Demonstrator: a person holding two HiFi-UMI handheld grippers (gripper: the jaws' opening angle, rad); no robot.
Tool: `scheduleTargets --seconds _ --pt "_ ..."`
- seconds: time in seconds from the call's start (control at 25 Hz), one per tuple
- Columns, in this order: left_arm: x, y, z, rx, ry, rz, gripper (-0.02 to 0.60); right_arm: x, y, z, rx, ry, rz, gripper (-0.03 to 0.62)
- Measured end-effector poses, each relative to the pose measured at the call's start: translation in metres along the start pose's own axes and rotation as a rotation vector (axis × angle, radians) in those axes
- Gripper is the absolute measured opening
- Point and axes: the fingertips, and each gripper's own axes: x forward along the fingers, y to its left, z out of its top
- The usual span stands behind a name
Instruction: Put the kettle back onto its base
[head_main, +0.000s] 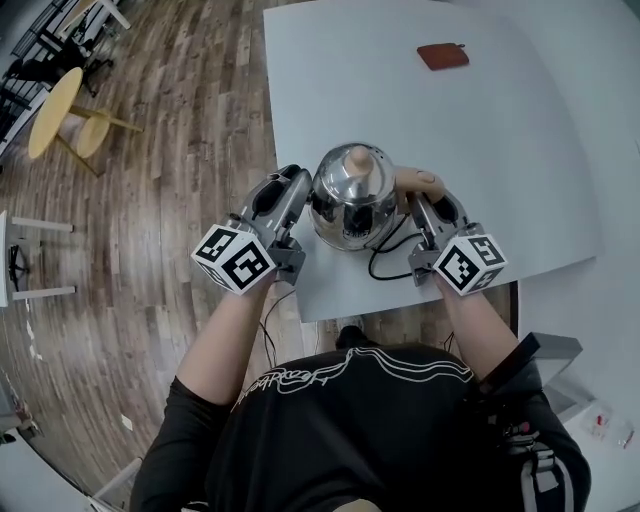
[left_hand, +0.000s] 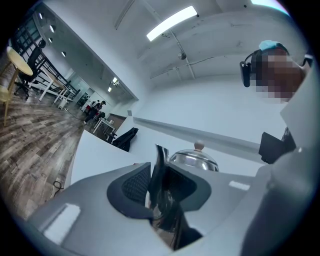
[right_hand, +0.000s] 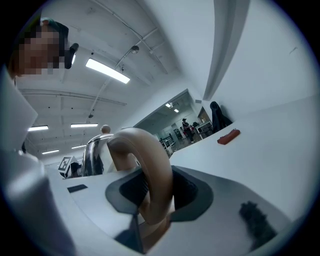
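Mid-frame, the kettle (head_main: 352, 200) seems over its hidden base, left gripper (head_main: 298, 188) fingers clamped on the spout (left_hand: 161, 170), right gripper (head_main: 422, 208) fingers on the handle (right_hand: 150, 170); seating and release remain.

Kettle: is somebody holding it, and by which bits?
Yes. The left tool pinches the kettle by its spout, and the right tool grips its tan handle.

A pale grey counter (head_main: 500, 150) carries a small reddish-brown pouch (head_main: 442, 56) near its far edge and a black cord (head_main: 372, 266) looping by the near edge, well apart.
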Motion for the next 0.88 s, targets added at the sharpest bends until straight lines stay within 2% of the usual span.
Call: scheduleTargets --seconds 0.16,0.52,0.88 --pt "0.003 0.009 -0.010 0.004 -0.003 0.010 0.089 0.005 -0.008 -0.009 -0.020 0.005 0.001 0.120" --pt "0.003 0.018 -0.027 0.024 -0.016 -0.027 0.089 0.008 -0.018 -0.025 -0.031 0.014 0.001 0.120" --pt "0.002 0.015 -0.025 0.062 -0.043 -0.040 0.089 0.007 -0.017 -0.025 -0.033 -0.013 0.008 0.120"
